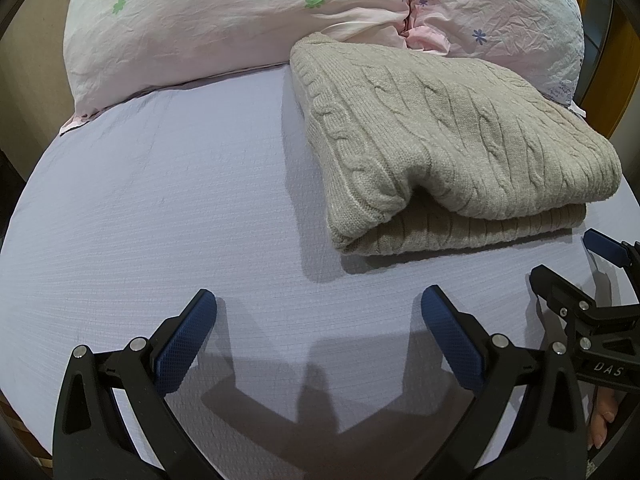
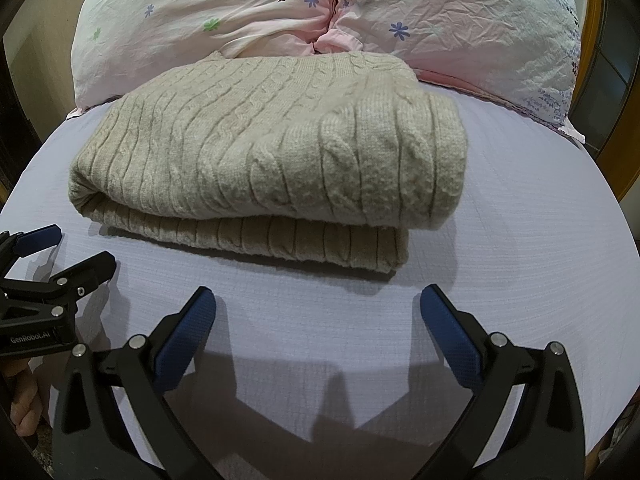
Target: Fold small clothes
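Observation:
A beige cable-knit sweater [image 1: 440, 140] lies folded in a thick stack on the lavender bed sheet [image 1: 160, 200], its far edge against the pillows. It also shows in the right wrist view [image 2: 272, 152]. My left gripper [image 1: 319, 304] is open and empty, hovering over bare sheet in front and to the left of the sweater. My right gripper [image 2: 318, 304] is open and empty, just in front of the sweater's near edge. Each gripper shows at the edge of the other's view, the right one [image 1: 576, 264] and the left one [image 2: 68, 252], both apart from the sweater.
Two pink floral pillows [image 2: 280, 8] lie behind the sweater at the head of the bed. A wooden bed frame [image 1: 624, 60] shows at the far right. Bare sheet [image 2: 520, 220] lies to the sweater's right.

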